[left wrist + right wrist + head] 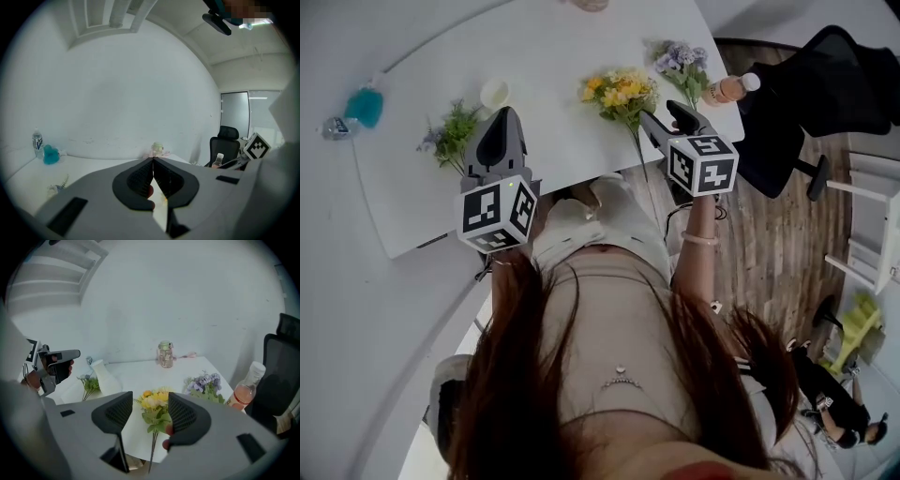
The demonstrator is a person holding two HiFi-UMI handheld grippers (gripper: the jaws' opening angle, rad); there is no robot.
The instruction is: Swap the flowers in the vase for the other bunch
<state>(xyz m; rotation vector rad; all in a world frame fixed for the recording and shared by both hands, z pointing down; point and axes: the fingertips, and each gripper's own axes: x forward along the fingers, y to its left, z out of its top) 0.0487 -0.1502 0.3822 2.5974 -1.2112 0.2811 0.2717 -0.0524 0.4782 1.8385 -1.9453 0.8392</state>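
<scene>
Yellow bunch [620, 92] lies flat on the bench [553, 42], close to the front edge. Its long axis runs front to back: blooms point away from the person, stems point toward the person.

Right gripper view only: the stems overhang the bench edge, and the bunch [155, 414] sits in the gap of the right gripper [148, 397]. The jaws stand wide apart, neither pad pressing on it. The head view shows this gripper [661, 122] just beside the stems, but not the gap.

Purple bunch [682, 61] lies just right of the yellow one, with a bottle [727, 89] of pink liquid at the bench corner. White vase [495, 94] stands upright to the left of the yellow bunch. Green bunch [450, 133] lies left of the vase.

Left gripper [502, 117] hangs near the vase. Its own view shows the jaws closed together with nothing between them [153, 159]. That view looks level across the bench (vase and yellow bunch fall below its frame).

Jar [165, 354] at the far edge shows clearly in both gripper views.
</scene>
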